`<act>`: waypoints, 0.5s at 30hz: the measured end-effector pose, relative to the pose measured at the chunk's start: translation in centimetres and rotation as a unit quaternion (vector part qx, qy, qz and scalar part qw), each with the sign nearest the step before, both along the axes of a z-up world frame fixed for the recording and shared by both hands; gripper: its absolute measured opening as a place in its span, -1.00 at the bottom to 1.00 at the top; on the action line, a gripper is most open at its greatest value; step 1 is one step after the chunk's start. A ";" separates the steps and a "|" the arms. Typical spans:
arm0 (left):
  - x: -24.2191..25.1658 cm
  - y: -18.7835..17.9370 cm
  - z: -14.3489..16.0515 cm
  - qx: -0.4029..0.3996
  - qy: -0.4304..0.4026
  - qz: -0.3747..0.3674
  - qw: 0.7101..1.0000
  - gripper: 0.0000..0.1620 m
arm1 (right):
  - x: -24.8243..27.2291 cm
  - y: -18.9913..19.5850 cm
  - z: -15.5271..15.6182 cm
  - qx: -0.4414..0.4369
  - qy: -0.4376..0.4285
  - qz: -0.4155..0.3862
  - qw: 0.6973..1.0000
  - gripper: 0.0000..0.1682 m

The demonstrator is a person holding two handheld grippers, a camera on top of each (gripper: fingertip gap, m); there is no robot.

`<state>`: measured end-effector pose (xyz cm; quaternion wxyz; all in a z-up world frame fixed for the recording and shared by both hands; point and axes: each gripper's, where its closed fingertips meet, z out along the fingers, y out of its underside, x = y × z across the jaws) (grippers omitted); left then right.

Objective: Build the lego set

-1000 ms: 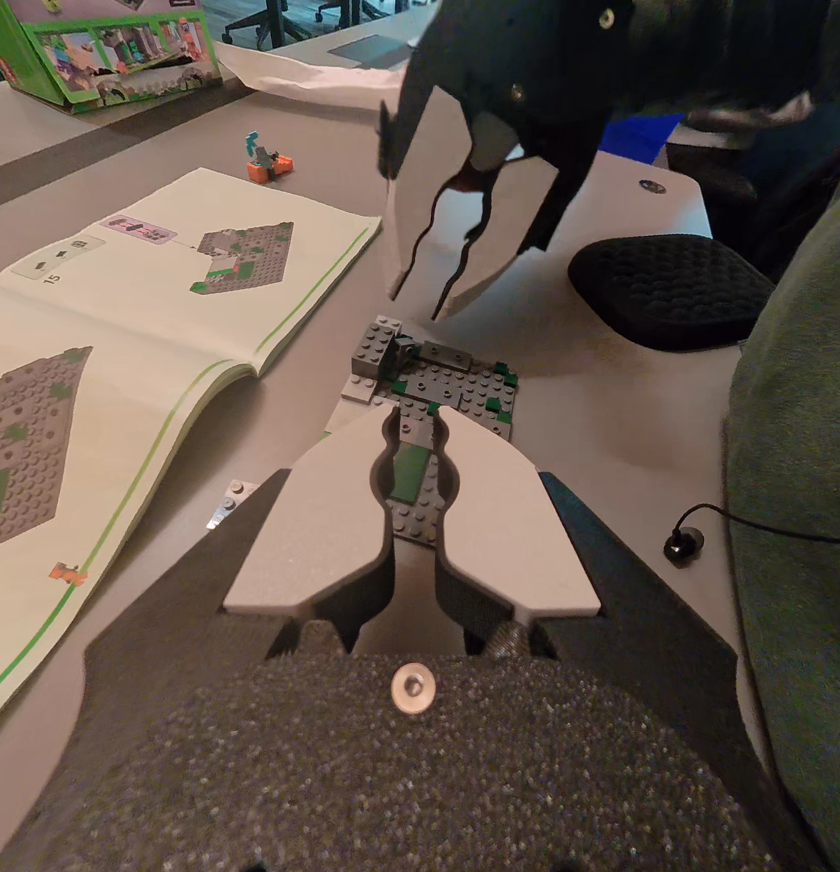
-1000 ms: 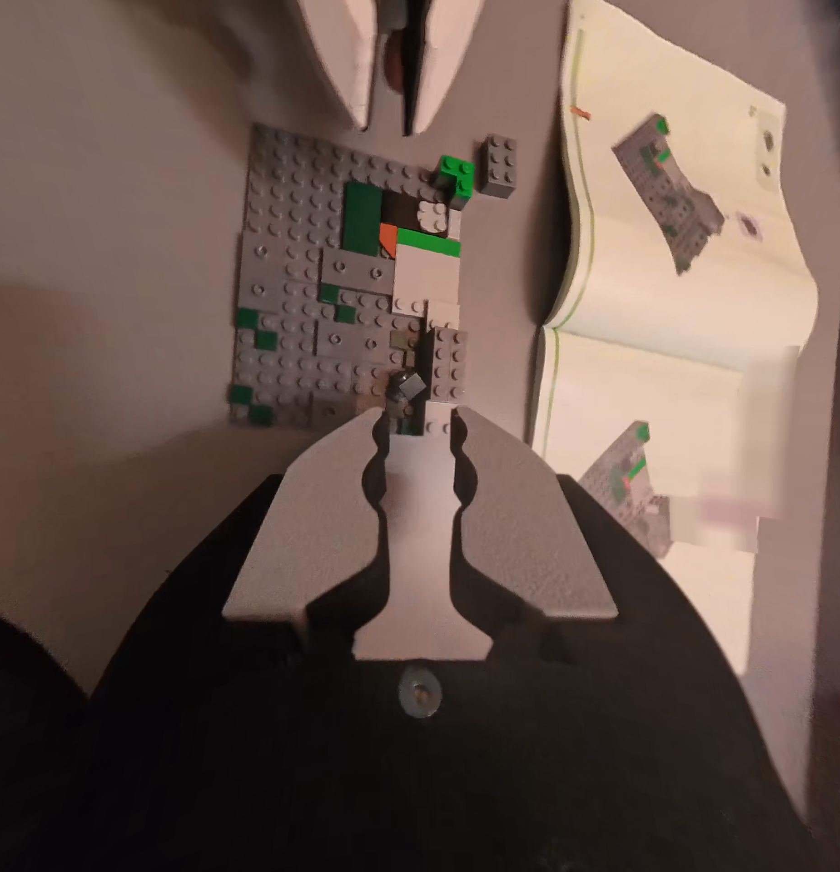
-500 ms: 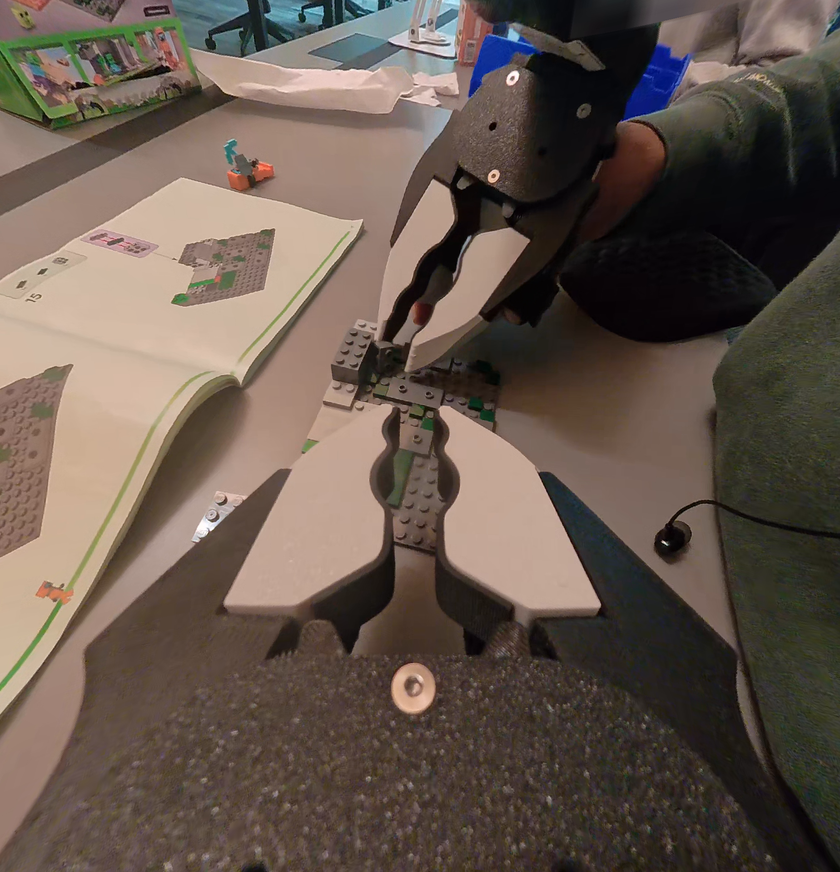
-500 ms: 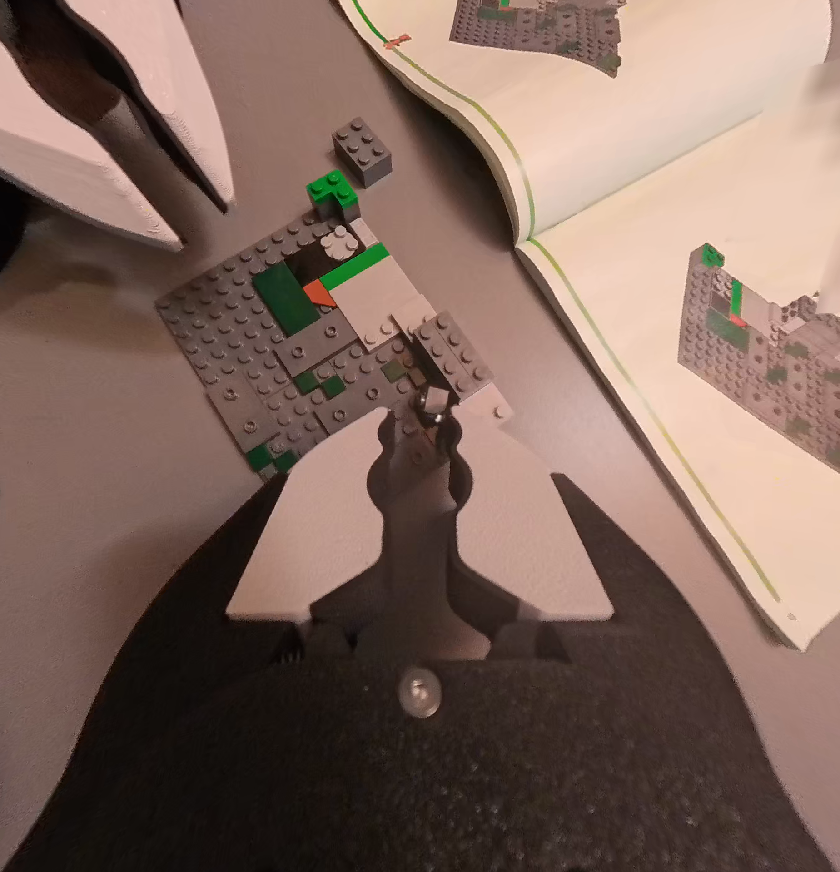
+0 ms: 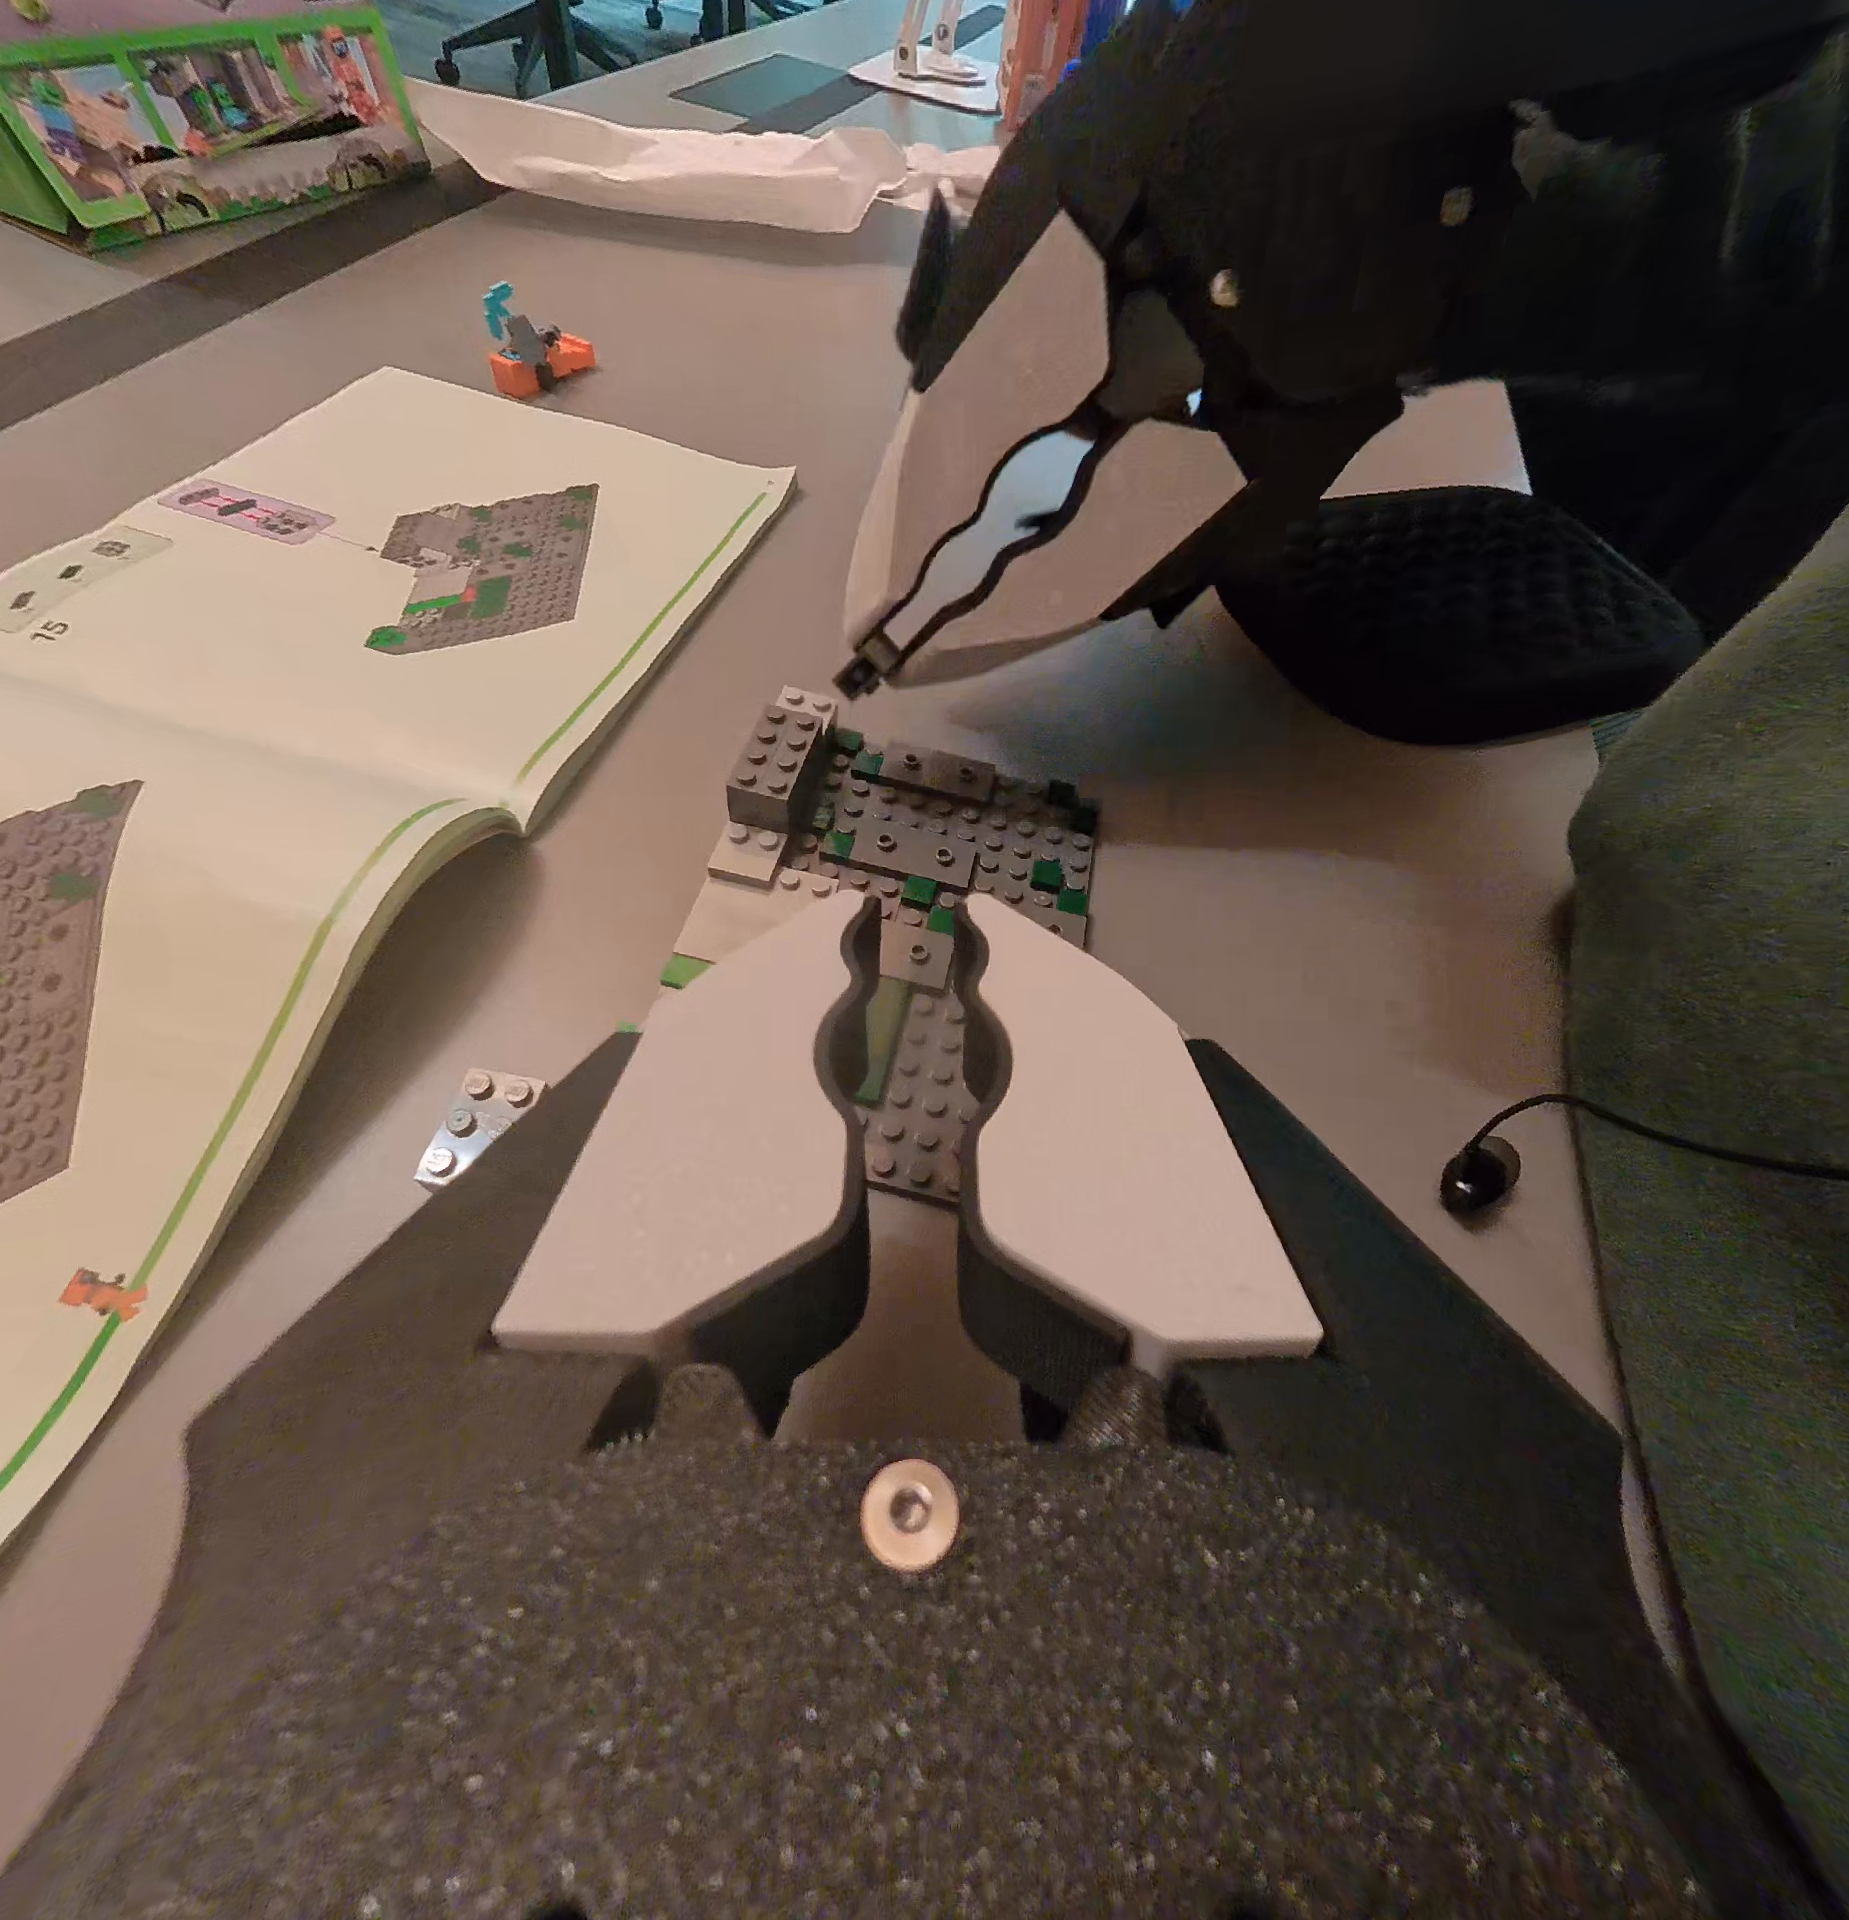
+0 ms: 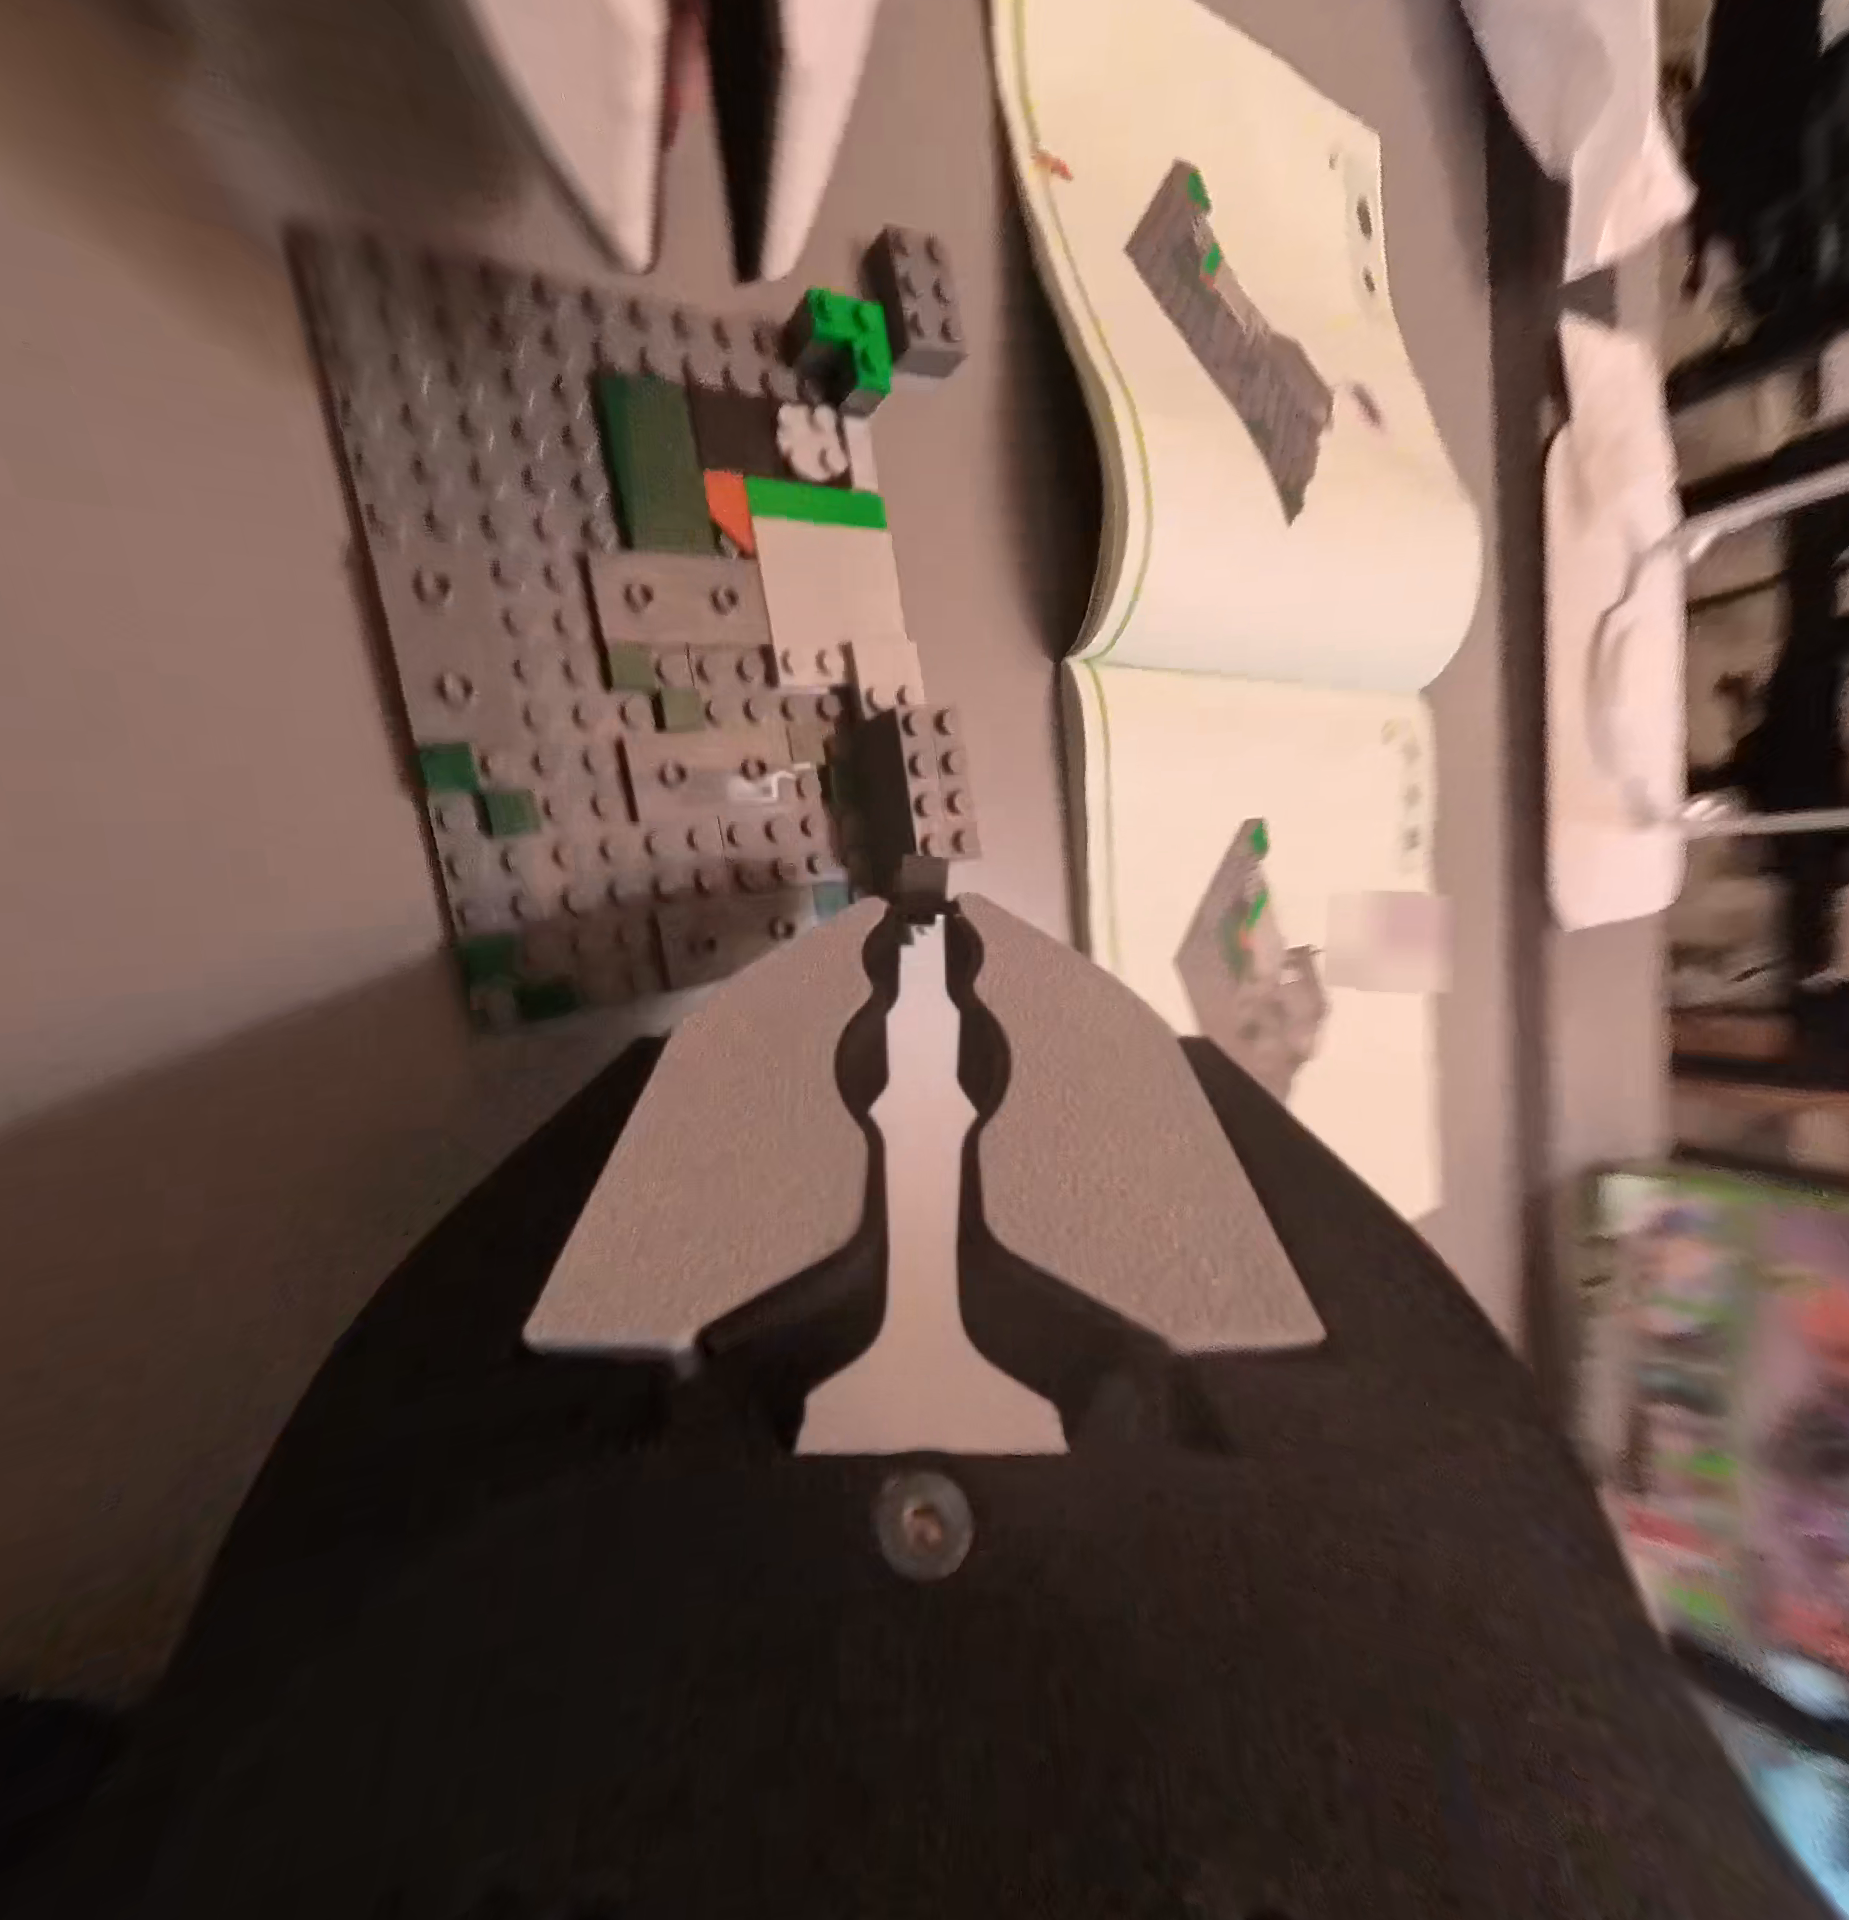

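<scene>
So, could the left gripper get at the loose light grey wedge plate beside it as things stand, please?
Probably yes: the left gripper looks empty, its jaws slightly apart, and the wedge plate lies alone on bare table just left of its fingers, nothing over it. The flat plate may be hard to pinch.

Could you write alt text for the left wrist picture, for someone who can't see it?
A right gripper pinches a tiny dark piece just above the far corner of a grey and green lego plate on a grey table. The left gripper, slightly open, sits over the plate's near side, with an open instruction booklet on the left.
</scene>
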<state>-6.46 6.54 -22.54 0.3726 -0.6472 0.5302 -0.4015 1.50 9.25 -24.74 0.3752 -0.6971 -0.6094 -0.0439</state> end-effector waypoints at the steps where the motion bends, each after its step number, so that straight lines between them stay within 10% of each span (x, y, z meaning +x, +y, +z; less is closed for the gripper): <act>1: 0.0 0.0 -0.1 0.000 0.001 0.000 1.000 -0.85 | 0.2 0.0 0.2 0.022 -0.028 0.024 0.999 -0.91; 15: 0.0 0.1 -0.2 0.006 0.008 0.003 1.000 -0.85 | 1.7 1.6 0.1 0.084 -0.247 0.212 0.942 -0.91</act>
